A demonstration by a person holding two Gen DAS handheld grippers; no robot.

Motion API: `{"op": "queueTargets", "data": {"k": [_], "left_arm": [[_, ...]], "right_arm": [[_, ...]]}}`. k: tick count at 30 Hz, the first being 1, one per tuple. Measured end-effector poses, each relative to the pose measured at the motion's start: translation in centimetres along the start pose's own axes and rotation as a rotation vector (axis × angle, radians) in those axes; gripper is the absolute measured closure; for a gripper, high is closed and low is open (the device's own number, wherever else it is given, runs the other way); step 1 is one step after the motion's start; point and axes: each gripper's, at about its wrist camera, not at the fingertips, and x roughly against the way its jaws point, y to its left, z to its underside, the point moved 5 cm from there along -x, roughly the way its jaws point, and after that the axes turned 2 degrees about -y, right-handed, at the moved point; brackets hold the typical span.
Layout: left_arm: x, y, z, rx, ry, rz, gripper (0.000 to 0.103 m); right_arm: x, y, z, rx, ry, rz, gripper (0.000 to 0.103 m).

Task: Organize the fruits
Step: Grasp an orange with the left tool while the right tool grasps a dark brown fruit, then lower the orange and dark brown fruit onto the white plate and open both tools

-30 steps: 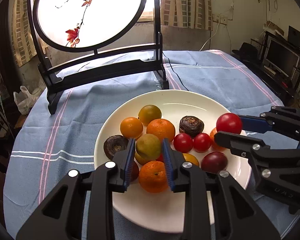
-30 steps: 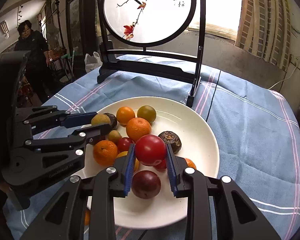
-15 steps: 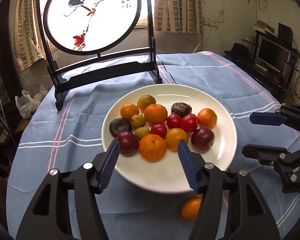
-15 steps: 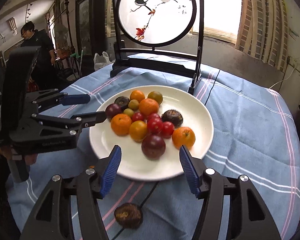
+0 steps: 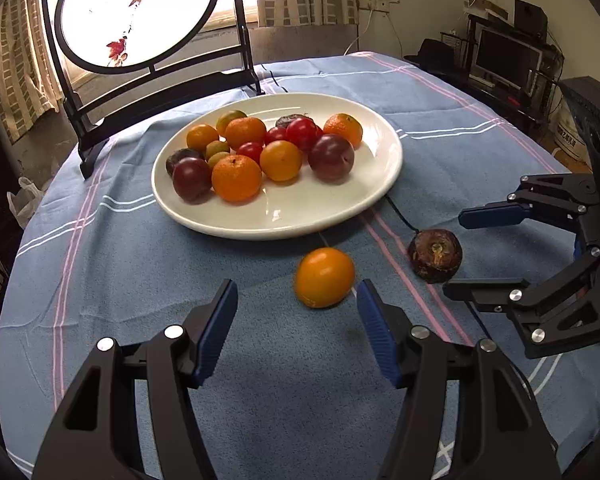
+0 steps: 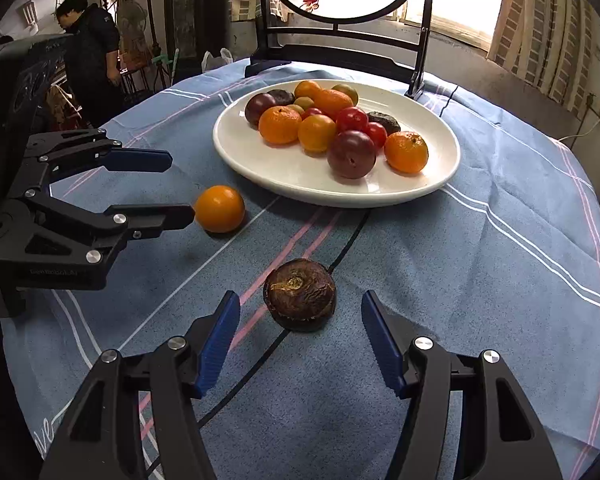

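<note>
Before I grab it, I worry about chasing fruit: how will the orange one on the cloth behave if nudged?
The orange fruit looks round and smooth, so it would probably roll. The cloth may slow it. Its glossy skin could slip between the open left gripper pads.

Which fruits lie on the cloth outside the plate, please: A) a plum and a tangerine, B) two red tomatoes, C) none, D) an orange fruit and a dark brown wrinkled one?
D: the orange fruit and the dark brown wrinkled fruit sit on the blue cloth, short of the white plate.
</note>
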Motion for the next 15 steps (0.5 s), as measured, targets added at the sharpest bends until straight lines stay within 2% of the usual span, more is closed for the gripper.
{"op": "queueTargets", "data": {"k": [2,4,6,9,11,12,13,15], "left_arm": [[-0.6,-0.3,0.1,-0.005,0.012,0.001,0.042],[-1.1,-0.6,-0.1,-0.009,0.019,0.004,0.042],[-1.7,-0.9,-0.3,-0.009,0.025,0.007,0.042],[-2.6,-1.0,-0.7,0.001,0.039,0.013,0.042],[-3.0,-1.3,-0.8,-0.002,0.045,0.02,0.048],[-3.1,-1.5,-0.8,-0.007,0.053,0.024,0.061],[-3.3,-1.6,-0.8,-0.007,0.062,0.028,0.066],[-3.2,-1.6,-0.6,-0.011,0.062,0.027,0.066]], "right_arm": [[-0.6,0.1,0.1,0.005,0.019,0.005,0.041],[-1.1,0.1,0.1,0.003,0.035,0.0,0.047],[-1.5,0.2,0.1,0.008,0.047,0.003,0.061],[-1.6,0.1,0.1,0.015,0.045,0.008,0.062],[-1.4,0.0,0.2,0.015,0.041,0.009,0.062],[-1.2,0.0,0.2,0.012,0.039,0.006,0.062],[-1.0,-0.1,0.3,0.009,0.034,0.01,0.063],[-0.5,-0.4,0.3,-0.001,0.024,0.009,0.063]]}}
